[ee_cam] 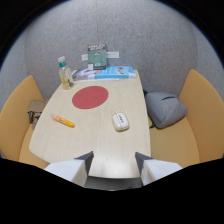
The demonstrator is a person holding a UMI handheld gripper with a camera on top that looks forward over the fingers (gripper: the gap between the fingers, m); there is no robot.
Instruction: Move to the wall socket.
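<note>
**Wall socket hard to make out beyond the table**

Wall socket (pixel 112 54) seems to be a pale plate on the grey wall past the table's (pixel 100 145) far edge, beside a small display stand (pixel 97 56); I cannot tell for sure. On the table lie a red round mat (pixel 90 97), a bottle (pixel 65 75), an orange marker (pixel 64 120), a white device (pixel 120 121) and booklets (pixel 105 73). The gripper (pixel 114 167) hovers over the near edge, fingers apart and holding nothing.
</note>
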